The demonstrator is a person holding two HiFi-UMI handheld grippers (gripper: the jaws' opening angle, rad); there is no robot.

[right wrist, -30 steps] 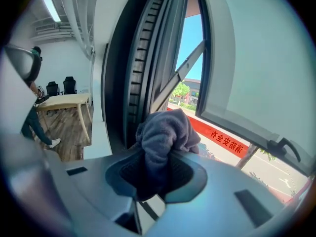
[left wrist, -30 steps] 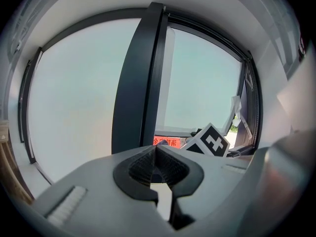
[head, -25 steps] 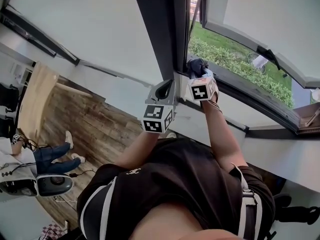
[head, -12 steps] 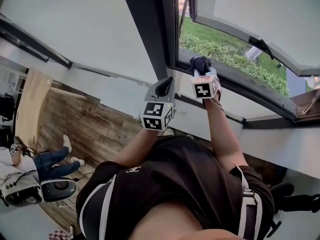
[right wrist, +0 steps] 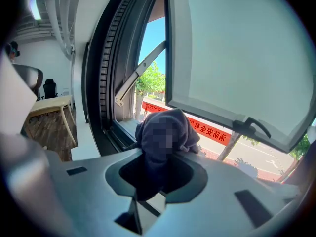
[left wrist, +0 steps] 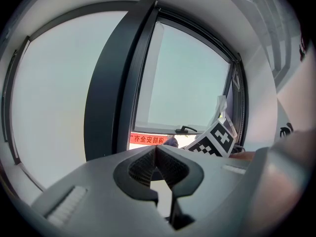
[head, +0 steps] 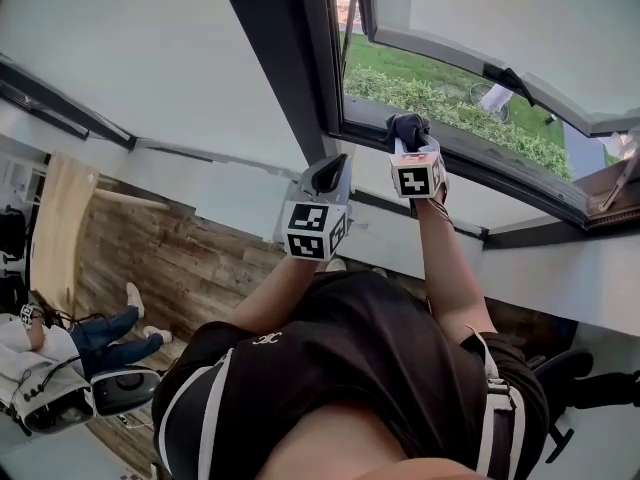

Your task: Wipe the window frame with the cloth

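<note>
A dark cloth (head: 405, 126) is bunched in my right gripper (head: 408, 140), which is shut on it and presses it against the lower rail of the dark window frame (head: 500, 173). In the right gripper view the cloth (right wrist: 165, 132) bulges out of the jaws over the frame's channel (right wrist: 106, 127), under the open sash (right wrist: 237, 58). My left gripper (head: 328, 171) hangs shut and empty just left of it, below the dark upright post (head: 275, 58). The left gripper view shows its jaws closed together (left wrist: 155, 154) facing that post (left wrist: 111, 93).
The sash is swung outward on a metal stay arm (right wrist: 138, 73). Outside lie a hedge (head: 450, 118) and a red banner (right wrist: 210, 130). Below left are a wooden floor (head: 180, 258), a wooden table (head: 55, 218) and a seated person (head: 90, 333).
My right gripper has slid the cloth to the right along the lower rail, away from the frame's corner. The left gripper has stayed about where it was.
</note>
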